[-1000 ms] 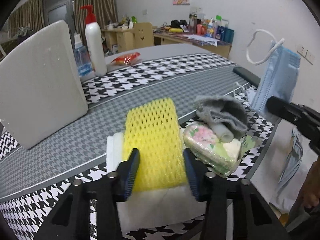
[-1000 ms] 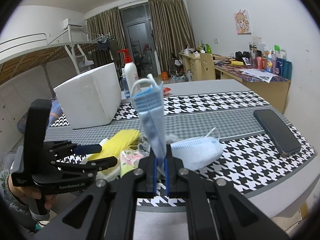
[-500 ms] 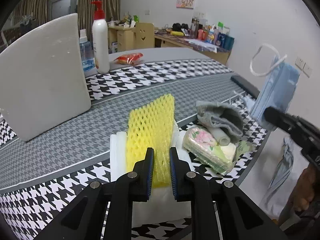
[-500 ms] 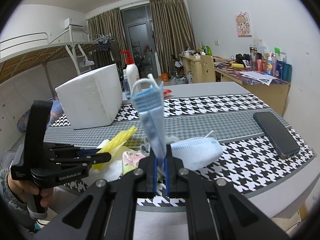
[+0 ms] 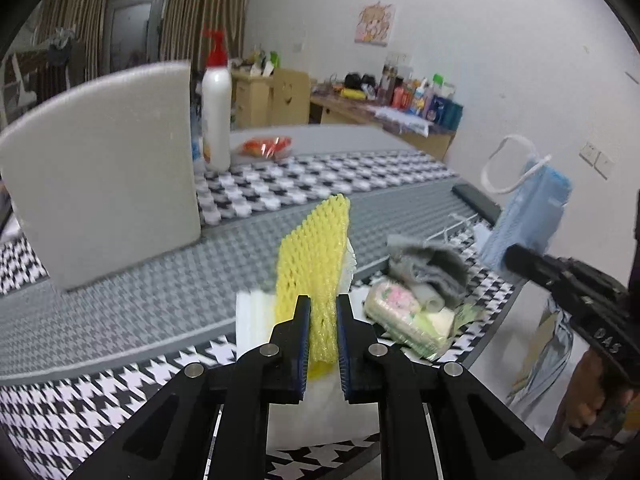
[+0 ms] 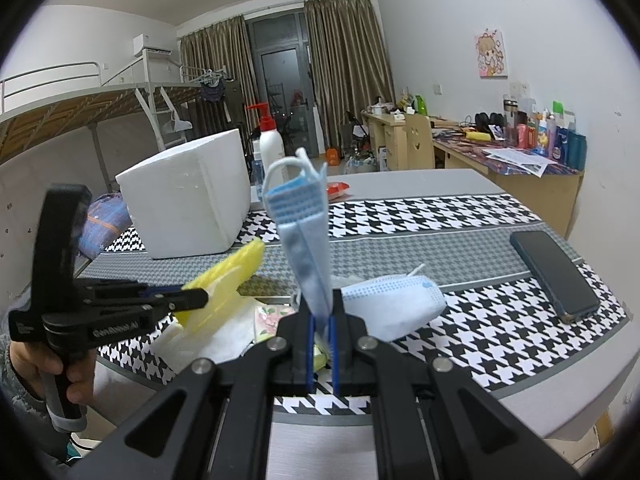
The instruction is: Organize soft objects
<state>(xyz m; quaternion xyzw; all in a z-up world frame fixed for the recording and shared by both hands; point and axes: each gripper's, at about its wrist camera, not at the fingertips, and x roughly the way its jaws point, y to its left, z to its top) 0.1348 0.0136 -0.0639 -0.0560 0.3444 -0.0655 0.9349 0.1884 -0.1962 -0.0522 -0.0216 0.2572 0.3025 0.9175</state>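
My left gripper (image 5: 323, 312) is shut on a yellow foam net sleeve (image 5: 316, 248) and holds it lifted and tilted above a white foam sheet (image 5: 256, 320); the sleeve also shows in the right wrist view (image 6: 228, 276). My right gripper (image 6: 321, 312) is shut on a folded blue face mask (image 6: 304, 232), held upright above the table edge; this mask shows in the left wrist view (image 5: 528, 216). A second blue mask (image 6: 396, 304) lies on the table. A grey cloth (image 5: 428, 264) rests on a floral tissue pack (image 5: 404, 312).
A white foam box (image 6: 188, 196) stands at the back left, with a red-capped pump bottle (image 6: 270, 144) behind it. A dark phone (image 6: 554, 272) lies on the right of the houndstooth tablecloth (image 6: 500, 320). A red snack packet (image 5: 264, 146) lies further back.
My left gripper closed on the yellow net sleeve and lifted it off the white foam sheet, tilting it up. My right gripper kept holding the folded mask almost still.
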